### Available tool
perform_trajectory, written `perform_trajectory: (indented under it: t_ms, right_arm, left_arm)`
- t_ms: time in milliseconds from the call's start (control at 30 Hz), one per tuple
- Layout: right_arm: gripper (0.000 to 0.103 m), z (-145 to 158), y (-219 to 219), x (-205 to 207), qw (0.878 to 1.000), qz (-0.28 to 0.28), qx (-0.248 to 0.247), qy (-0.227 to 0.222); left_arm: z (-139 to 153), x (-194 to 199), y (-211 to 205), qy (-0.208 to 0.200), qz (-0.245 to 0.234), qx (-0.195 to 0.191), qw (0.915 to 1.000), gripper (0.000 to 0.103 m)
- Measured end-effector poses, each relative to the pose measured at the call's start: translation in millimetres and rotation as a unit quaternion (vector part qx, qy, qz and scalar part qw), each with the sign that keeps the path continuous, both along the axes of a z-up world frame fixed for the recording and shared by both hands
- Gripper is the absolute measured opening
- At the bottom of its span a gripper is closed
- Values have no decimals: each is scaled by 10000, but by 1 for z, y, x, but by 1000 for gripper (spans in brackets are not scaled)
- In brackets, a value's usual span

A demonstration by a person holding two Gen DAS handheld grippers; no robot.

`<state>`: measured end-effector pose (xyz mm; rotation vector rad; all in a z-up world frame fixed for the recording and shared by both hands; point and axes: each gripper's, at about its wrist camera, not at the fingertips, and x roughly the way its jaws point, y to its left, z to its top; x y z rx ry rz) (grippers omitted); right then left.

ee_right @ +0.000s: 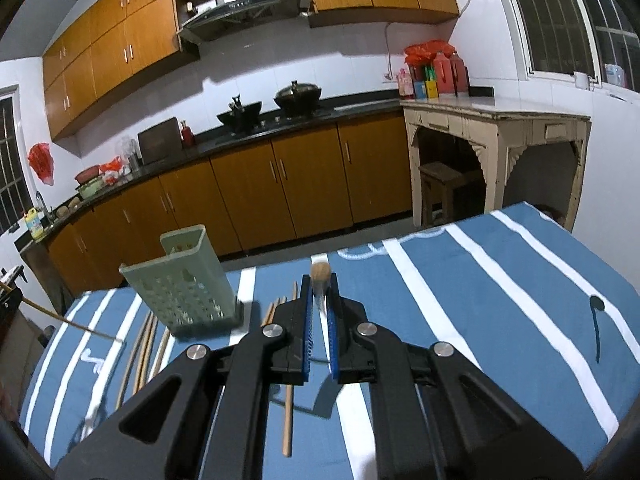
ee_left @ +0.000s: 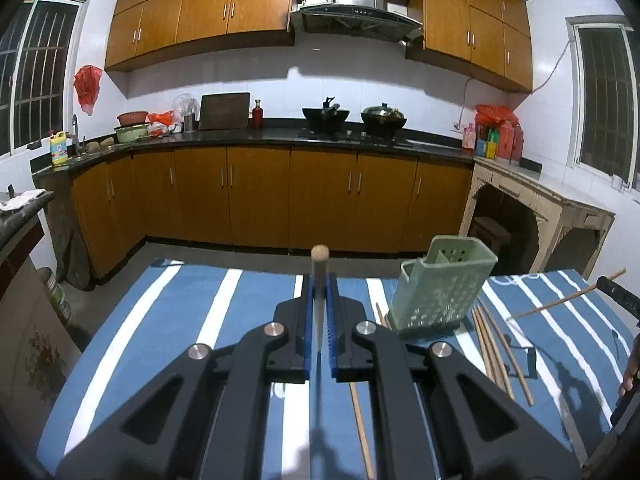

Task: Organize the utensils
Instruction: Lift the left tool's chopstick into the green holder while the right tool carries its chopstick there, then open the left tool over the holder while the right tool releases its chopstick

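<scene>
- the table (ee_left: 224,320) with the blue and white striped cloth fills the lower half of both views; the kitchen counter is behind it at 12 o'clock.
- the green holder (ee_left: 436,292) stands tilted on the cloth, at 2 o'clock from the left gripper (ee_left: 320,280) and at 10 o'clock from the right gripper (ee_right: 319,280). it is perforated plastic, so probably light and easy to push over when something drops in.
- loose chopsticks (ee_left: 496,352) lie on the cloth just beside the holder, at 3 o'clock in the left view; one more lies under the right gripper at 7 o'clock.
- the left gripper is clenched on one chopstick (ee_left: 319,276), which points away from the camera, its round end just past the fingertips.
- the right gripper also grasps a chopstick (ee_right: 320,276) between its blue pads, a little blurred.
- i judge the chopsticks stiff, very light and smooth, so they can slip or turn in the pads. it is better to hold them near the middle and lower the thin end into the holder slowly.
</scene>
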<state>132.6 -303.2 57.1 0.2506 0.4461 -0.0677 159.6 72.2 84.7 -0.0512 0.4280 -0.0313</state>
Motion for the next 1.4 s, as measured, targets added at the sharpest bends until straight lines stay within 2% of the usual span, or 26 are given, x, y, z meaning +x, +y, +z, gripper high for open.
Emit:
perform_trajectory:
  t_ms: [167, 233, 433, 567, 667, 800, 900, 1133, 1400]
  right_arm:
    - [7, 31, -1, 7, 9994, 62, 72, -331]
    - [7, 52, 0, 10, 9983, 121, 78, -557]
    - [7, 111, 17, 15, 9913, 394, 192, -1242]
    - [7, 137, 29, 20, 9841, 616, 383, -1621]
    - [7, 142, 38, 26, 9800, 764, 465, -1780]
    - [7, 136, 48, 38, 9782, 934, 497, -1788]
    - [7, 121, 56, 49, 9802, 987, 418, -1664]
    - [7, 86, 57, 74, 9867, 1024, 446, -1177]
    - [8, 64, 64, 84, 9902, 1097, 429, -755]
  left_arm:
    - [25, 8, 2, -181, -17, -73, 9998, 7]
    - [39, 10, 1, -295, -42, -92, 9995, 7]
    - [94, 22, -11, -754, -282, -361, 9961, 7]
    - [124, 26, -22, -1084, -384, -523, 9920, 7]
    - [138, 30, -31, -1255, -489, -753, 9880, 7]
    - [140, 39, -39, -1343, -563, -1029, 9840, 7]
    - [131, 50, -49, -1308, -524, -1018, 9848, 7]
    - [94, 75, -63, -819, -617, -1071, 9889, 7]
    - [53, 94, -73, -286, -598, -939, 9934, 7]
